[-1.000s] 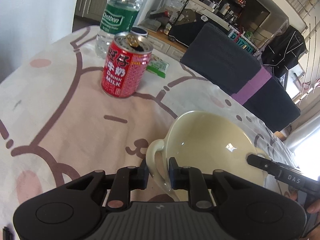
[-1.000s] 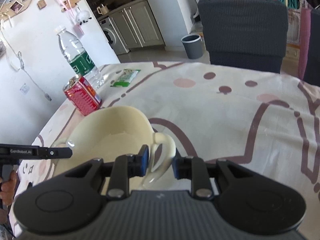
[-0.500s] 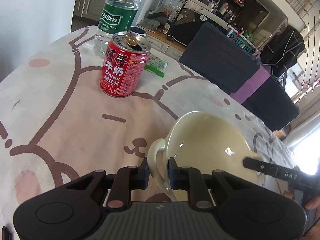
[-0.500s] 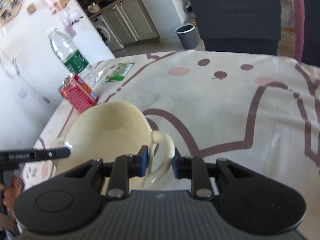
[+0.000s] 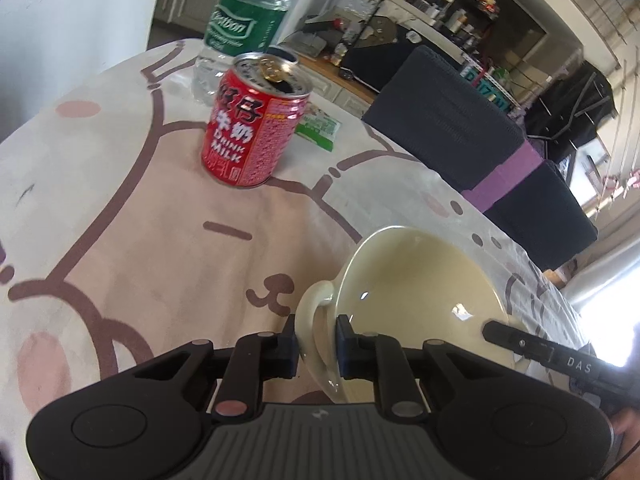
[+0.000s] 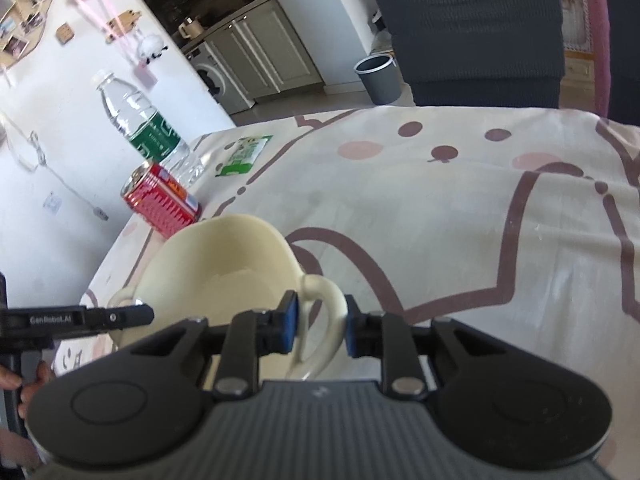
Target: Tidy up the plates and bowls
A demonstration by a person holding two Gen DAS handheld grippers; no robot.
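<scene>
Both grippers are on the bowl (image 5: 420,292) here, one loop handle each. The left gripper (image 5: 316,344) pinches the near handle, pads tight on the ceramic. The right gripper (image 6: 320,324) brackets the other handle: the left pad presses it, but whether the right pad touches, I cannot tell. The bowl seems to sit tilted just above the cloth (image 5: 120,220), though contact underneath is hidden.

The risk, as I read it: glazed loops are slick, so if one hand rises faster, the bowl could twist in the pads and slip out. That looser right grip looks like the weak side.

Ahead, a red can (image 5: 256,120) stands open-topped, with a bottle (image 5: 240,36) just behind and a green packet (image 5: 320,126) beside. Swing forward carelessly and the can tips. A dark chair (image 6: 472,28) waits beyond the table edge.
</scene>
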